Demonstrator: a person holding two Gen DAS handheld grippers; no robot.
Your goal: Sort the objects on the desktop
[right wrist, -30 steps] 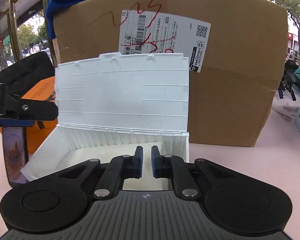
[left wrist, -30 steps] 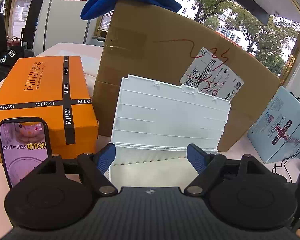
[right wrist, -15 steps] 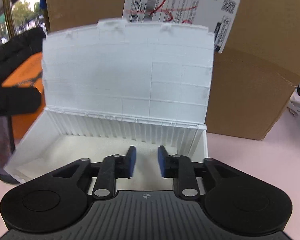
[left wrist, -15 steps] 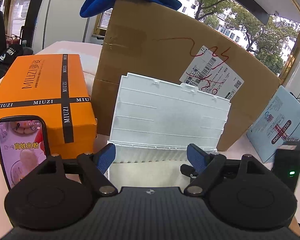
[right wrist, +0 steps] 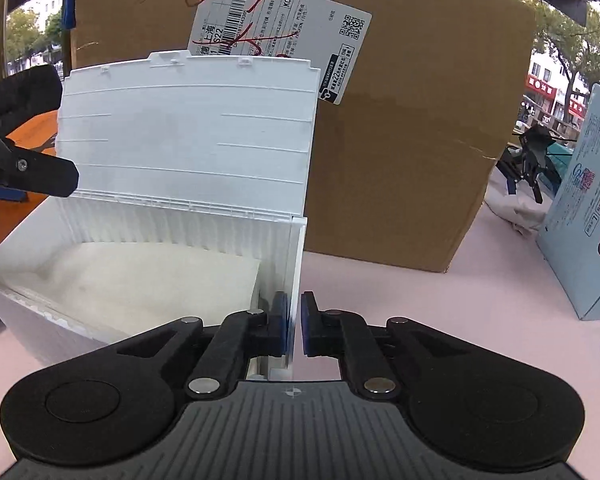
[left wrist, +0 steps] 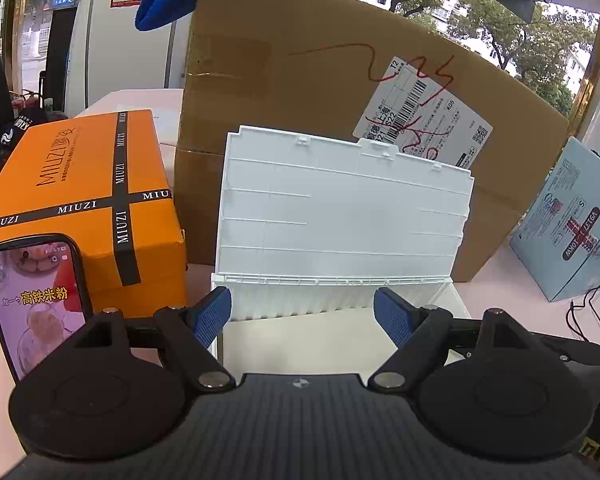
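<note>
Since a moment ago, my right gripper has slid over to the right wall of the white plastic box and pinched it between its blue pads. My left gripper has hardly moved; its fingers are spread wide apart with nothing between them, just in front of the box's near edge. Left of my left gripper stands a black phone with a bright screen, leaning near an orange cardboard box with black bands. Behind the white box, its lid stands up against a big brown cardboard carton. Off to the right sits a pale blue box on the pink table.
</note>
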